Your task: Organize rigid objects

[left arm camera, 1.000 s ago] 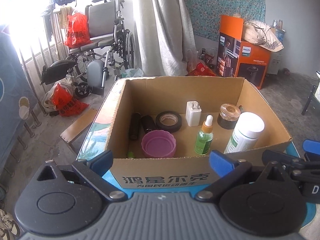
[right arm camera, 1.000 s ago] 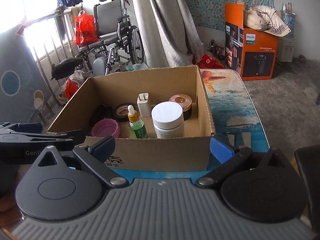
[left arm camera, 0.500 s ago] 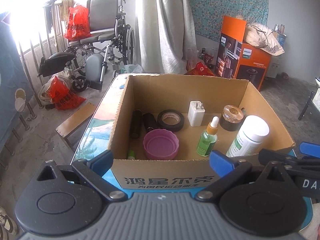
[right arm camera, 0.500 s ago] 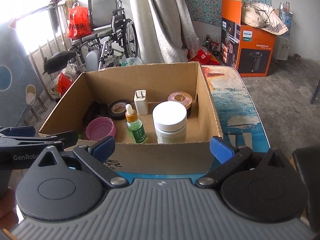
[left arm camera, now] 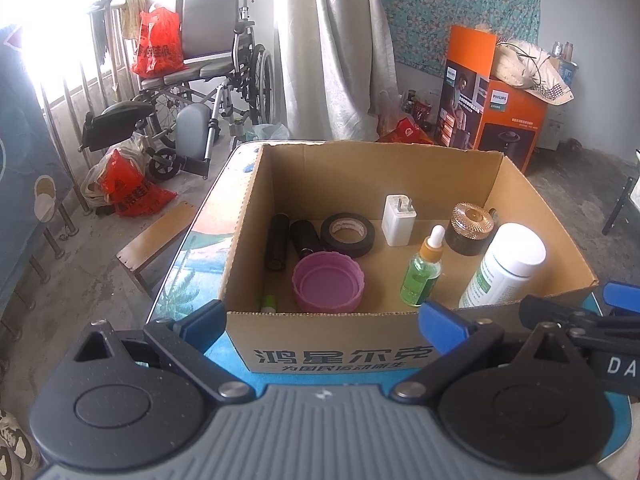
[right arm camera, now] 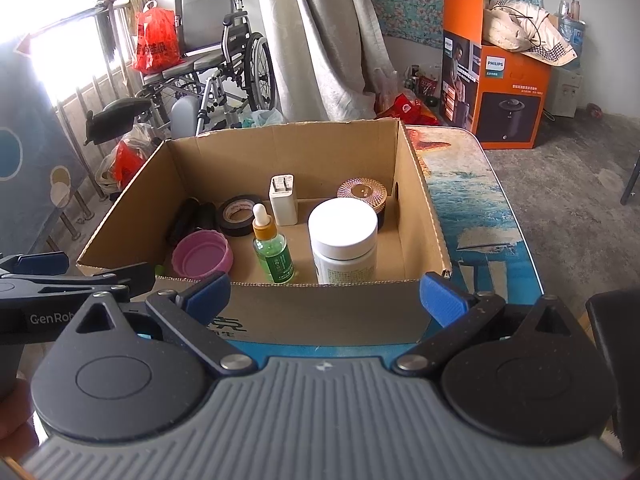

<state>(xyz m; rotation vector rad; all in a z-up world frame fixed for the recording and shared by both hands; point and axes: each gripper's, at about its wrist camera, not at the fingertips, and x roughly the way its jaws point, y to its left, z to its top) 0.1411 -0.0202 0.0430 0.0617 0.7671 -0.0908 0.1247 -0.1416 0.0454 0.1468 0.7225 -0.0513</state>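
In front of cardboard box (left arm camera: 336, 354) | left tool (left arm camera: 322, 322), right tool (right arm camera: 324, 294): both released, empty, staged for access | white bottle (right arm camera: 344, 246), dropper bottle (right arm camera: 274, 250) inside box, upright for stability

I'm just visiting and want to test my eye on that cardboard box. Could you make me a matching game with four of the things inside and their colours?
Things:
1. dropper bottle
2. bottle cap
3. roll of tape
4. charger plug

Colours:
A. black
B. white
C. green with a white tip
D. pink-purple

Pairs: 1-C, 2-D, 3-A, 4-B. All four sit on the floor of the cardboard box.
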